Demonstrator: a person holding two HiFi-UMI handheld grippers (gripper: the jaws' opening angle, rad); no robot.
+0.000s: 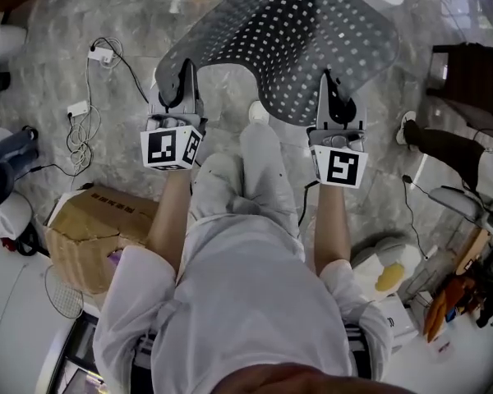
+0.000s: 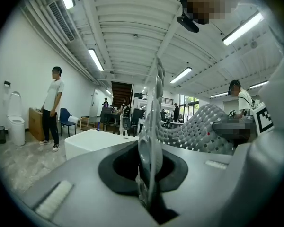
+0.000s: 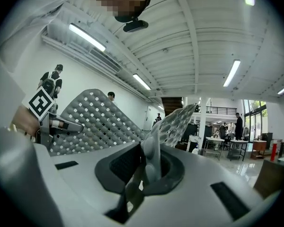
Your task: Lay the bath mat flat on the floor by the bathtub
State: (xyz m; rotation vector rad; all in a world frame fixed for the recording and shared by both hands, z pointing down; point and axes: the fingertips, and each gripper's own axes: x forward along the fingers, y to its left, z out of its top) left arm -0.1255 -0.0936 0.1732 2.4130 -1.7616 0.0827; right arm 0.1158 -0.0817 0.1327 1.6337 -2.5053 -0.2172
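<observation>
The bath mat [image 1: 296, 39] is grey rubber dotted with small holes, and it hangs curved in the air above the floor in front of me. My left gripper [image 1: 183, 71] is shut on its left near edge, my right gripper [image 1: 329, 82] on its right near edge. In the left gripper view the mat's edge [image 2: 154, 108] stands upright, pinched in the left gripper [image 2: 149, 176]. The right gripper view shows the mat [image 3: 99, 117] spreading left from the right gripper [image 3: 149, 167], which clamps it. A white bathtub [image 2: 92, 143] stands on the floor beyond.
A cardboard box [image 1: 90, 228] sits at my left and cables [image 1: 86, 121] lie on the stone floor. Someone's leg and shoe [image 1: 431, 138] are at the right, with clutter [image 1: 460, 294] below. A person [image 2: 52, 108] stands near a toilet [image 2: 14, 124].
</observation>
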